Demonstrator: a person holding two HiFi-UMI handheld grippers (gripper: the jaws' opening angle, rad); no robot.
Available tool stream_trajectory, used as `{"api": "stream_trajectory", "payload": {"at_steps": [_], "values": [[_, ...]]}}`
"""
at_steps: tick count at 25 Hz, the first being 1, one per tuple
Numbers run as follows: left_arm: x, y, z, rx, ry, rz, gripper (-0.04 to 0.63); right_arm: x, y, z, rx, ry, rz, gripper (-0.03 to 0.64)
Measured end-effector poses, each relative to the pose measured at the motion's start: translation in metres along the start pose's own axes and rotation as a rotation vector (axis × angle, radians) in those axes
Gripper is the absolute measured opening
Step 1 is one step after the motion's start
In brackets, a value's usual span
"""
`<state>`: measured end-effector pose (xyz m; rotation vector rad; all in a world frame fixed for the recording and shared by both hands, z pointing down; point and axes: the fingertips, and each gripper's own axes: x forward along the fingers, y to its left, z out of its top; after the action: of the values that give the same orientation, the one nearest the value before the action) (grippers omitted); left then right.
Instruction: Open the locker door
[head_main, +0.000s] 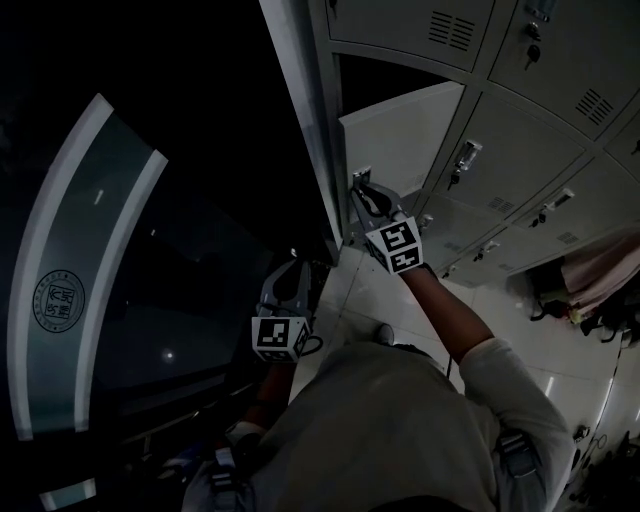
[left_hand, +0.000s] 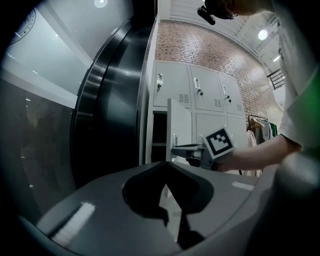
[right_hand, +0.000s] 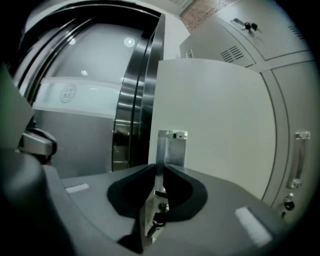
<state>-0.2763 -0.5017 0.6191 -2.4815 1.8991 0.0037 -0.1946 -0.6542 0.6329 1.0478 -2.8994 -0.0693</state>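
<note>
The head view looks steeply down from above the person's shoulders onto the open locker door (head_main: 400, 140) and the floor beneath it. The left gripper view faces the same door from lower and farther back and also takes in the right gripper (left_hand: 176, 149). The right gripper view sits close against the door's handle (right_hand: 170, 147).

Wearer: pale grey short-sleeved shirt (head_main: 400, 420), with a grey buckled strap (head_main: 512, 452) over each of the shirt's shoulders. Left gripper (left_hand: 167, 162) and right gripper (right_hand: 160, 169): matte grey shells, black curved jaws, pale rectangular patches on top. Each carries a white cube (head_main: 398, 245) with black square markers.
</note>
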Motion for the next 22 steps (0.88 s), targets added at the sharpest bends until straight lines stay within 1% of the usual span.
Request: {"api": "stream_trajectory", "payload": {"at_steps": [2,4,8,10,14,17,20,22], "values": [[0.003,-0.008,0.004,-0.002,-0.011,-0.017,0.049,-0.033,0.005,0.001,-0.003,-0.039,0.037,0.044],[0.005,-0.015,0.006,-0.002,-0.012,-0.031,0.048,-0.064,0.005,0.001,0.002,-0.066,0.057,0.045],[0.012,-0.024,0.013,-0.001,-0.027,-0.047,0.048,-0.107,-0.002,0.003,-0.045,-0.087,0.044,0.04],[0.017,-0.029,0.019,0.005,-0.038,-0.062,0.048,-0.119,-0.006,0.004,-0.05,-0.091,0.028,0.044],[0.025,-0.035,0.025,0.007,-0.048,-0.087,0.049,-0.134,-0.018,0.005,-0.034,-0.094,-0.027,0.025],[0.026,-0.039,0.027,0.008,-0.045,-0.09,0.049,-0.142,-0.025,0.006,-0.014,-0.092,-0.074,0.017],[0.021,-0.041,0.027,-0.004,-0.03,-0.078,0.048,-0.16,-0.037,0.009,0.023,-0.085,-0.178,0.016],[0.018,-0.042,0.025,-0.004,-0.023,-0.084,0.048,-0.175,-0.045,0.009,0.061,-0.078,-0.249,0.015]]}}
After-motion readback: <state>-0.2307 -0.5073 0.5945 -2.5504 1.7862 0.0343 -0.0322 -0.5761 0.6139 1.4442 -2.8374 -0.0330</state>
